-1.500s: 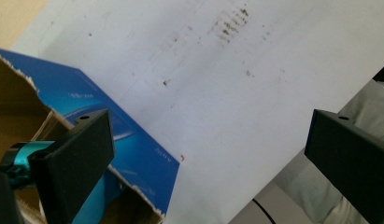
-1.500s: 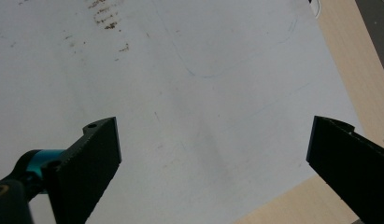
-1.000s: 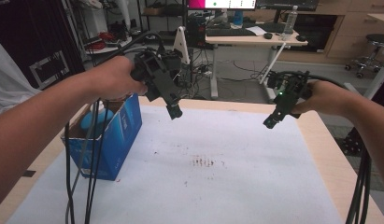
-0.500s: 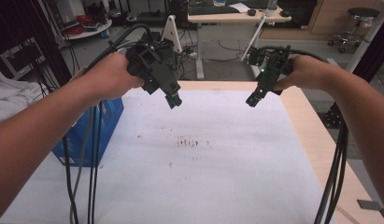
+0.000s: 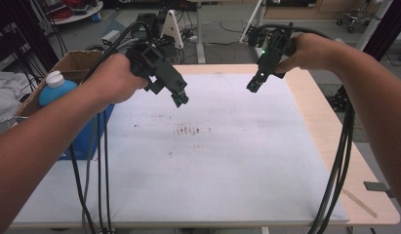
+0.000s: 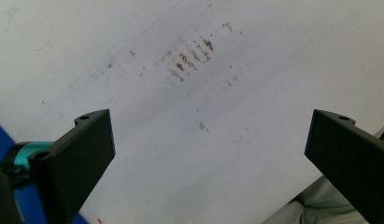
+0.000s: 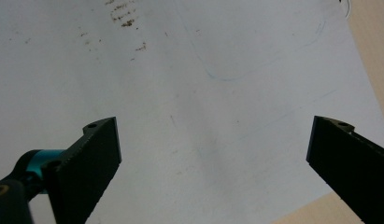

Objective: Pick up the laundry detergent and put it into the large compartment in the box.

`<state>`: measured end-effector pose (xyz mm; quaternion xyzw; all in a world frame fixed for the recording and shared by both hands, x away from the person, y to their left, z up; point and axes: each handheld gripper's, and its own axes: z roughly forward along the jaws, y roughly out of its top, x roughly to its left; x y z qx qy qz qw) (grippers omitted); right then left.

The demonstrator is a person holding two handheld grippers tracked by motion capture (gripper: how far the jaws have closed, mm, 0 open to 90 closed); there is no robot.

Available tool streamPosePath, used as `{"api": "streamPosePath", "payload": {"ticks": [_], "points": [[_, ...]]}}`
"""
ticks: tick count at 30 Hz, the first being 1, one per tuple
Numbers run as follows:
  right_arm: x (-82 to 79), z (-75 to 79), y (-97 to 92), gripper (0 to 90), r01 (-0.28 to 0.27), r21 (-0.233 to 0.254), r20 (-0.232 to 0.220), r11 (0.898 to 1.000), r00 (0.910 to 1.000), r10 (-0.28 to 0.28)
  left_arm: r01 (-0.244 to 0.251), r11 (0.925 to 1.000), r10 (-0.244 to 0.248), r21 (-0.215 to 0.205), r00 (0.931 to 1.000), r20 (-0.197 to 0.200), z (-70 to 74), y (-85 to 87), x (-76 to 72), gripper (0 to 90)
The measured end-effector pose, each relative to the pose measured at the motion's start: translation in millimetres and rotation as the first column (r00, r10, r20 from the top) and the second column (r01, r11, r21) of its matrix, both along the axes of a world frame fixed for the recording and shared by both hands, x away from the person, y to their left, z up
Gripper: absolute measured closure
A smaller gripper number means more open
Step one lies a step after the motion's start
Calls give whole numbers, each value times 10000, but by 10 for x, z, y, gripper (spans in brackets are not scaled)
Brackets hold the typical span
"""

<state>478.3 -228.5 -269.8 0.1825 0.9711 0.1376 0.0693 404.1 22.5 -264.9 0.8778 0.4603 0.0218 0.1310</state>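
From above I see my left gripper (image 5: 181,99) and right gripper (image 5: 253,86) held over the white sheet (image 5: 227,161), well apart, with nothing in either. The gripper views add that both sets of jaws are spread wide. Nearest them are brown stains (image 5: 192,130) mid-sheet. A blue bottle (image 5: 55,87) stands in a cardboard box (image 5: 73,61) at the left edge; desks and cables lie beyond.

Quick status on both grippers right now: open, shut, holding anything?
Left gripper: open, jaws wide apart, holding nothing, above the white mat.
Right gripper: open, jaws wide apart, holding nothing, also above the mat.
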Motion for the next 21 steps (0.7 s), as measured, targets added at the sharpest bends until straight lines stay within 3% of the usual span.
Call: {"api": "streamPosePath", "payload": {"ticks": [9, 21], "points": [[18, -37, 24, 22, -59, -1, -74, 10000, 10000, 59, -121, 9999, 120, -96, 9999, -118, -89, 4, 10, 16], [1, -55, -1, 21, 17, 56, -84, 10000, 10000, -17, -181, 9998, 179, -126, 9998, -130, -106, 27, 29, 16]]}}
